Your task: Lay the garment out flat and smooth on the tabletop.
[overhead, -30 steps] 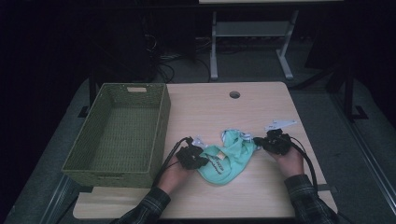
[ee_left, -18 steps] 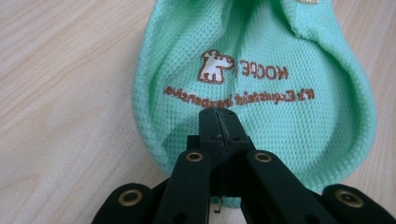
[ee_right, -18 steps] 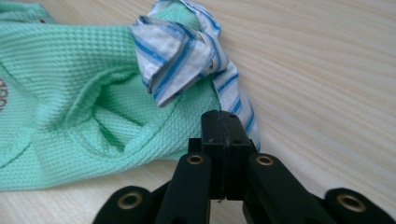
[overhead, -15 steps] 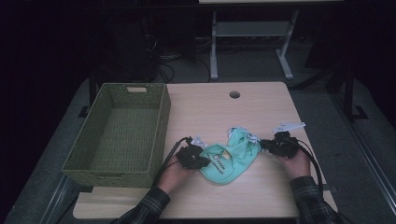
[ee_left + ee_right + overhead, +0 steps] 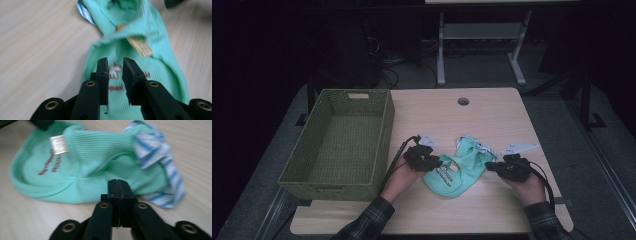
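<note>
Green garment (image 5: pixel 455 169), bench (image 5: pixel 492 120) centre. Left hand-held gripper (image 5: pixel 115 65) at its 9 o'clock, jaws just opening, released. Right hand-held gripper (image 5: pixel 117 184) at 3 o'clock, clenched, grasping nothing.

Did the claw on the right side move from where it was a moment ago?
Yes. The right claw has slid toward the table's right edge, away from the green basket, dragging the mint-green cloth a little with it.

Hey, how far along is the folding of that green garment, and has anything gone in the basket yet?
Done: the green garment lies bunched on the table. In hand: the left claw has just been opening above it; the right claw is shut at its edge. Left: the basket holds nothing.
</note>
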The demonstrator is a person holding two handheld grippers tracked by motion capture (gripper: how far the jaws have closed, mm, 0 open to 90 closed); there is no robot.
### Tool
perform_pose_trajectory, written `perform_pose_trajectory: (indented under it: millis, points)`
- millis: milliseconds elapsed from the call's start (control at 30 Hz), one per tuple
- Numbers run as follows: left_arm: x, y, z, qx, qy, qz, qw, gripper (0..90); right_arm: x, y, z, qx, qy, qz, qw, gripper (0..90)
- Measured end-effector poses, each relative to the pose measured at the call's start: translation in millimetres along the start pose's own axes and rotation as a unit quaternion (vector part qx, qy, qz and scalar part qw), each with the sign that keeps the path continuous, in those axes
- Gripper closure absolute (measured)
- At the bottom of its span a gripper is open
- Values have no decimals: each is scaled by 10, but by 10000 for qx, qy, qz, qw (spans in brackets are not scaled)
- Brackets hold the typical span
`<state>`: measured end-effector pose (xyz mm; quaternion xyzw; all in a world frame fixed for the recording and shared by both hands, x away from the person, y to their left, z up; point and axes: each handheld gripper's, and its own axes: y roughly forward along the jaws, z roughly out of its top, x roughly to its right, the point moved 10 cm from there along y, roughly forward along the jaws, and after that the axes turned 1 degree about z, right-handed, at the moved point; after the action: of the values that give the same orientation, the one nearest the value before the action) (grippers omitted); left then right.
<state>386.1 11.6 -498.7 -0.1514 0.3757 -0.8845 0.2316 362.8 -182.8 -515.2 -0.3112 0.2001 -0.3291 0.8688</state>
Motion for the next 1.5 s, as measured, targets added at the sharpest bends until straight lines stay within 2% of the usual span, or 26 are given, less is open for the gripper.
perform_pose_trajectory:
  millis: [167,267,300,433,567,667,967,1133,1200,1367,1500]
  points:
    - [-85,23,169,54,42,10,10000,685,-239,49,-18,-79,-63,338,9994,898]
    - [-130,56,282,122,72,1,9999,684,-344,129,-15,-123,-237,440,9987,898]
    - [-136,74,316,131,92,-11,9999,684,-383,155,-19,-164,-223,477,9985,898]
    - [-141,187,426,142,134,-103,9998,684,-448,262,-50,-302,-348,534,9975,899]
    - [-132,346,478,62,200,-220,9995,688,-457,316,-74,-388,-357,554,9971,899]
    - [-89,484,489,36,141,-298,9995,694,-453,339,-91,-433,-396,544,9968,899]
    - [17,785,435,-197,132,-430,9988,740,-450,359,-112,-488,-466,538,9963,899]
    - [3,828,379,-394,234,-397,9982,739,-452,359,-113,-496,-440,553,9963,899]
    - [1,852,360,-428,274,-372,9980,766,-452,358,-113,-498,-438,554,9963,899]
    - [-2,847,362,-442,279,-419,9978,855,-452,358,-114,-502,-443,550,9962,899]
    - [-10,824,385,-433,275,-414,9978,871,-455,355,-116,-517,-441,537,9962,899]
